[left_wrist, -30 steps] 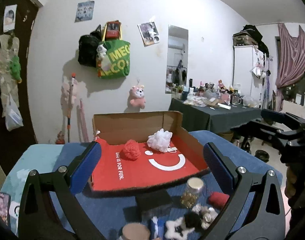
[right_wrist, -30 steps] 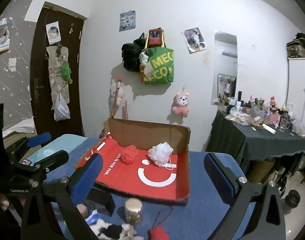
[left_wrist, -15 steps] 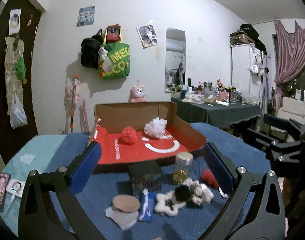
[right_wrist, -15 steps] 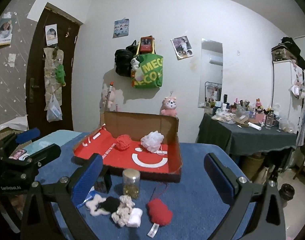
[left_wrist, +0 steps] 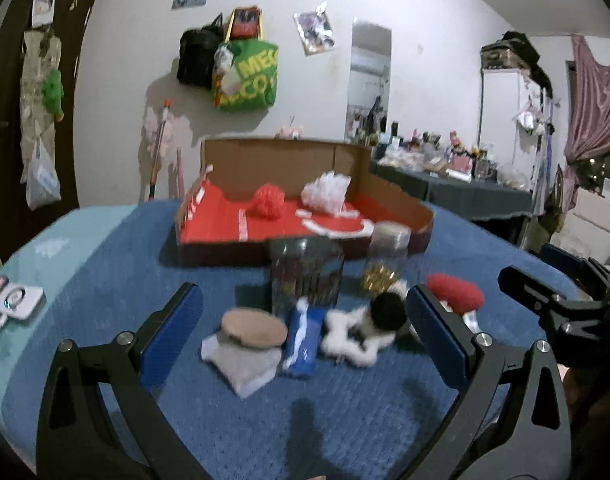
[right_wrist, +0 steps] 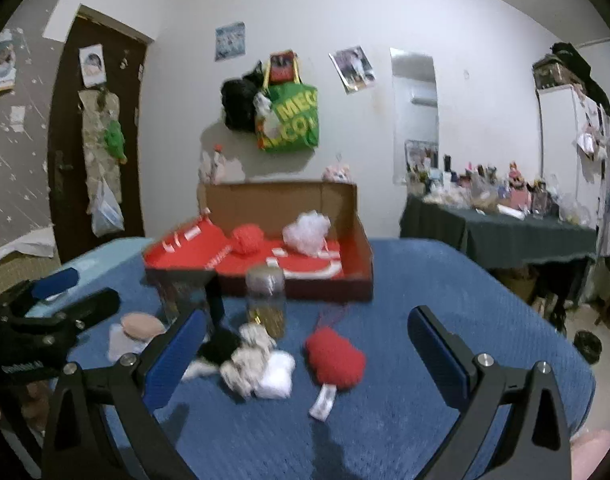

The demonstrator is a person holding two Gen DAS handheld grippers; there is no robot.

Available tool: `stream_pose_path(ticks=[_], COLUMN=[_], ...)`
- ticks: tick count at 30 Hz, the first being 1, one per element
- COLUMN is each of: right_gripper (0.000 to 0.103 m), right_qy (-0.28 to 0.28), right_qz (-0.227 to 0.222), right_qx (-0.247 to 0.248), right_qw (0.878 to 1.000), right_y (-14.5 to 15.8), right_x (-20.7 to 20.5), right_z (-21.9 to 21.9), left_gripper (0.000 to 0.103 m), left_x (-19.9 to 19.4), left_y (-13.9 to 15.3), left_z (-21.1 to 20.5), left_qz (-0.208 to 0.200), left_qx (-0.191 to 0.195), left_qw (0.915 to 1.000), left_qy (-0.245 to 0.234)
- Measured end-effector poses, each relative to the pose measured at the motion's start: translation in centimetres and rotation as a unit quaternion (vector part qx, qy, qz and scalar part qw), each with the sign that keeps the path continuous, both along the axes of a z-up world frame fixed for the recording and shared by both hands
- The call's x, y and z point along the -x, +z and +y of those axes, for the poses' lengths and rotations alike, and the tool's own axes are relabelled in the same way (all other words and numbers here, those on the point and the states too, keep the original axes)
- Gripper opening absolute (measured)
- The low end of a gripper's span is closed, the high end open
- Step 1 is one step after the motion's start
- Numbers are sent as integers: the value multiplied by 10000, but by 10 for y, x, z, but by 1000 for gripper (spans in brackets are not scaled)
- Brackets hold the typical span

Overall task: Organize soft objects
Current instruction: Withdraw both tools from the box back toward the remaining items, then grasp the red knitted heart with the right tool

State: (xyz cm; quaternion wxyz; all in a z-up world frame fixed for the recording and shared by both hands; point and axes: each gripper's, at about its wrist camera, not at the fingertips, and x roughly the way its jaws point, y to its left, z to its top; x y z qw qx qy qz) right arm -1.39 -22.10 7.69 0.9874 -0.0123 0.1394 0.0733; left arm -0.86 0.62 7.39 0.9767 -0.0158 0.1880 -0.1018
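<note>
Cardboard tray (right_wrist: pixel 361 252), red-lined, open at top, standing at the far side of the blue-covered table (right_wrist: pixel 445 280); serves as the collecting place, already holding a red mesh puff (right_wrist: pixel 247 239) and a white mesh puff (right_wrist: pixel 307 232) side by side near its back wall. Unsorted lot lies in front of the tray: red plush piece (right_wrist: pixel 335 360) with a white tag, a beige-and-white fluffy bundle (right_wrist: pixel 259 368), a black pompom (left_wrist: pixel 387 310) on a white star-shaped plush (left_wrist: pixel 355 342). Hard items mixed among them, likely to stay out: glass jar (right_wrist: pixel 265 300), dark box (left_wrist: pixel 305 274), blue packet (left_wrist: pixel 303 336). Left gripper (left_wrist: pixel 305 340) and right gripper (right_wrist: pixel 307 364): fingers spread wide, empty, poised above the heap, the right framing the red plush piece, presumably the coming pick.
</note>
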Motion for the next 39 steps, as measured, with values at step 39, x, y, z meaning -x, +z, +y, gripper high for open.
stream_pose_path(ticks=[39], right_gripper=[78], right_qy=[-22], right_qz=[2099], right_qx=[-12], right_qw=[9777], right_y=[-56], right_x=[-110], right_z=[-30], left_gripper=[82], left_x=[-104], left_y=[-33], left_z=[27], left_qz=[1792], left_qx=[-765], left_qw=[9792], left_qy=[-560])
